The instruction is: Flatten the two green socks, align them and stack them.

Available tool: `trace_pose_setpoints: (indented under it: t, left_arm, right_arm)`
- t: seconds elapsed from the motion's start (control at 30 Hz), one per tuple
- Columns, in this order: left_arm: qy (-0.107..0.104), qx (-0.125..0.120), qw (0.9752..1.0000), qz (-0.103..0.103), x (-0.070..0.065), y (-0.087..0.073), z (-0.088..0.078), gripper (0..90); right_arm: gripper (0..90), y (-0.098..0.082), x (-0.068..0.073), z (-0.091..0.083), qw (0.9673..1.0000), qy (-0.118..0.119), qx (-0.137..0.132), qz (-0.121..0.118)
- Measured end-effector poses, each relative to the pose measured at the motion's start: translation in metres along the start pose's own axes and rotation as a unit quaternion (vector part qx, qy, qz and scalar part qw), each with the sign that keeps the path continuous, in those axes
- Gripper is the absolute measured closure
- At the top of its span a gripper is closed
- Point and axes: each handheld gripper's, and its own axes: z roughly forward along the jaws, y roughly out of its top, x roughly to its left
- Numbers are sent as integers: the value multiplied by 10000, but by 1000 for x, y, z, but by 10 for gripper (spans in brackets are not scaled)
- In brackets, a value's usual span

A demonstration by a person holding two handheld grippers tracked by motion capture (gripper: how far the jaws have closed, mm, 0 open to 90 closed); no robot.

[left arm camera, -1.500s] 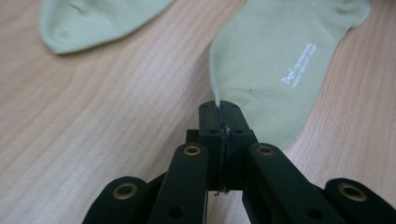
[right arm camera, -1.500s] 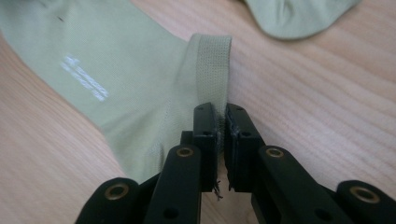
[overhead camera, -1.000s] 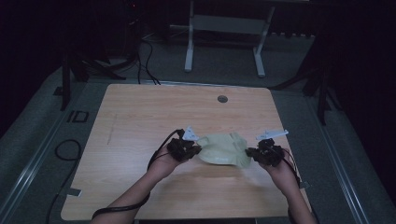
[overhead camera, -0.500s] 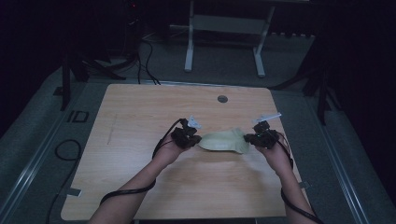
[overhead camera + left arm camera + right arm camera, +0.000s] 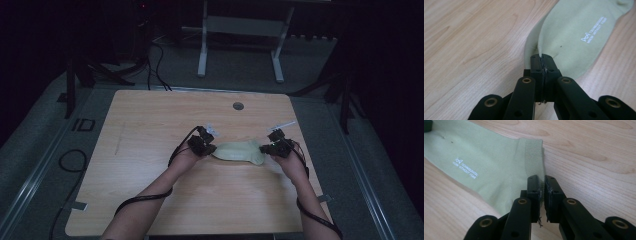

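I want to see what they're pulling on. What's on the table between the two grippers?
A pale green sock stretches flat between the left gripper and right gripper, each pinching one end; the high view shows it.

tongs: black, brass-ringed screw holes | cables: black, trailing along forearms | forearms: sleeveless

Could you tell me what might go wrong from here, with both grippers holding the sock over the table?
1. The right gripper pinches only the edge of the ribbed cuff of the pale green sock, so the fabric could slip out if pulled.
2. The left gripper clamps a thin fold at the toe end; uneven tension may leave the sock creased on the wooden table.
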Motion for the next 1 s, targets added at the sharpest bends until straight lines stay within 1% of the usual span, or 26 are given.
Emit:
trace_pose_setpoints:
  t: [0.03, 0.13, 0.17, 0.23, 0.3, 0.37, 0.4, 0.43, 0.47, 0.5, 0.57, 0.6, 0.63, 0.67, 0.7, 0.77, 0.8, 0.87, 0.9, 0.93, 0.97, 1.0]
  left_arm:
    - [-20, -23, 10000, -57, 1, 0, 3, 884]
    - [-20, -23, 10000, -57, 1, 0, 3, 883]
    - [-26, 30, 10000, -67, 1, -2, 8, 881]
    - [-19, 47, 10000, -69, 1, -2, 9, 878]
    - [-7, 52, 9999, -118, 2, -3, 11, 873]
    - [-11, 59, 9999, -162, 3, -3, 12, 814]
    - [7, 42, 9998, -179, 3, -3, 12, 741]
    - [46, -5, 9998, -187, 3, -3, 11, 674]
    - [-3, -107, 9997, -211, 3, -3, 10, 647]
    - [-32, -158, 9997, -198, 3, -3, 8, 605]
    - [63, -185, 9996, -192, 2, -2, 6, 537]
    - [78, -189, 9996, -205, 2, -3, 4, 491]
    - [102, -228, 9993, -265, 2, -3, 2, 490]
    - [88, -260, 9992, -302, 3, -4, 1, 459]
    - [80, -287, 9989, -370, 3, -4, -1, 421]
    - [39, -435, 9980, -468, 2, -7, -6, 372]
    - [75, -503, 9975, -489, 1, -8, -8, 329]
    - [58, -546, 9974, -468, -1, -10, -10, 238]
    - [87, -583, 9972, -462, -3, -11, -11, 206]
    - [109, -620, 9971, -435, -4, -11, -12, 178]
    - [130, -627, 9971, -404, -5, -12, -13, 158]
    - [169, -636, 9971, -377, -7, -13, -14, 158]
  right_arm:
    - [831, -1, -2, 3, 10000, 21, 8, 43]
    - [829, -1, -2, 5, 10000, 2, 33, 38]
    - [823, -1, -4, 10, 10000, 3, 56, 81]
    - [813, -1, -5, 13, 9999, 34, 71, 89]
    - [803, -2, -5, 14, 9999, 30, 101, 90]
    - [722, -3, -4, 17, 9998, 39, 154, 91]
    - [682, -3, -4, 17, 9998, 63, 164, 75]
    - [650, -3, -4, 17, 9998, 79, 151, 45]
    - [625, -3, -3, 16, 9999, 66, 143, 10]
    - [603, -3, -2, 15, 9999, 42, 135, -17]
    - [551, -4, 0, 13, 9999, 79, 106, -62]
    - [521, -4, 0, 12, 9999, 71, 89, -74]
    - [490, -4, 1, 10, 9999, 74, 52, -79]
    - [451, -4, 2, 8, 9999, 95, -7, -87]
    - [436, -5, 2, 7, 9999, 125, -39, -78]
    - [367, -6, 4, 3, 9997, 168, -175, -69]
    - [342, -7, 6, 2, 9994, 189, -271, -91]
    - [275, -10, 8, -1, 9989, 245, -407, -46]
    - [223, -11, 8, -2, 9988, 306, -378, -41]
    - [180, -11, 8, -1, 9989, 366, -288, -1]
    - [191, -12, 9, -1, 9988, 387, -296, 22]
    - [192, -14, 9, -1, 9985, 401, -383, 35]
